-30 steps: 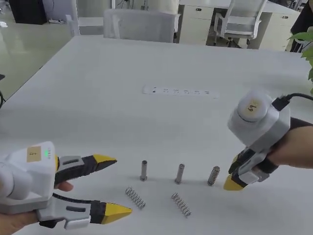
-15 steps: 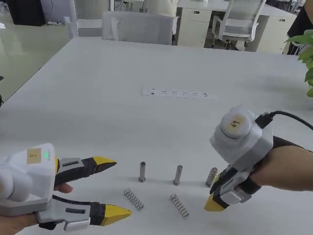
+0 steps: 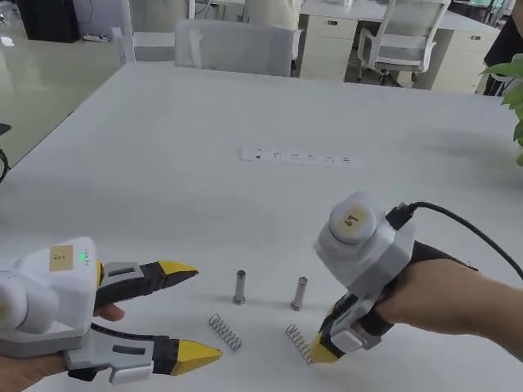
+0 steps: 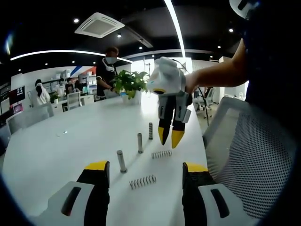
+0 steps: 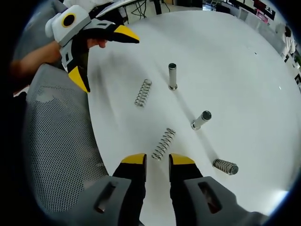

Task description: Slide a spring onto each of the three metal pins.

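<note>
Spring (image 3: 298,343) flat on table (image 3: 245,212), lower centre of head view, just beside tips of right gripper (image 3: 323,353); jaws a little parted, gripping nothing. Second spring (image 3: 225,331) left of it, below two bare pins (image 3: 240,286). Third spring (image 5: 225,166) around its pin, lower right of right gripper view. Left gripper (image 3: 198,312) at lower left, spread wide, empty.

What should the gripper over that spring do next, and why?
Probably lower the right gripper and close on the loose spring just ahead of its open jaws. It lies flat on the table, and the left pin and middle pin stand bare; only the right pin wears a spring.
</note>
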{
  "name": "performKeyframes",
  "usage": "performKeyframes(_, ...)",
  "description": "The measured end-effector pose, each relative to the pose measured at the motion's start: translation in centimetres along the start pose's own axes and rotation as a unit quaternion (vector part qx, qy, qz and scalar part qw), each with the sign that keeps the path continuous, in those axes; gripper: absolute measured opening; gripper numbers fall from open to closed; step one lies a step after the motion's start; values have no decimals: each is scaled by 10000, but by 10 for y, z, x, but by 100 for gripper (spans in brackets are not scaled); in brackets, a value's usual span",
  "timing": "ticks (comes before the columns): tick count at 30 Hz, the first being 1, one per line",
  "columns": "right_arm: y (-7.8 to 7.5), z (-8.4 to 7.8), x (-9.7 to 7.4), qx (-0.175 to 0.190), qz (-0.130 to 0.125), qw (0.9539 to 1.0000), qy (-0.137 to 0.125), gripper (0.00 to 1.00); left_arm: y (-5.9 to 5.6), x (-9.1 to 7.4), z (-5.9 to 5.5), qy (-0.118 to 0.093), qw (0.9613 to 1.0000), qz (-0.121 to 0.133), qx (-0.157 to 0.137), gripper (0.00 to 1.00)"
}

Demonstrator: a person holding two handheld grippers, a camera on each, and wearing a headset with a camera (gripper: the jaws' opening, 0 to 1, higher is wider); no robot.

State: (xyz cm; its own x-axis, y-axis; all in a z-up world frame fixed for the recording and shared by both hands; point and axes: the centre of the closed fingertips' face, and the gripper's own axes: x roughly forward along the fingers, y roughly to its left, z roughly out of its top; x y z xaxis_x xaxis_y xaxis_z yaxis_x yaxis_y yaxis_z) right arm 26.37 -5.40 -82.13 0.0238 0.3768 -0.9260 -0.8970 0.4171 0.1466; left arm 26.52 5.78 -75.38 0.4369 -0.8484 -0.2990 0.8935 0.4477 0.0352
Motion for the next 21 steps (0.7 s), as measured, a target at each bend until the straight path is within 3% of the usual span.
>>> performKeyframes(15, -2, -8, 18, 375, -178, 9991, 105, 13, -4, 0, -2, -1, 10000, -7, 0, 57)
performKeyframes(21, -2, -8, 21, 330, -271, 9990, 159, 13, -5, 1, -3, 2, 10000, -23, -3, 57)
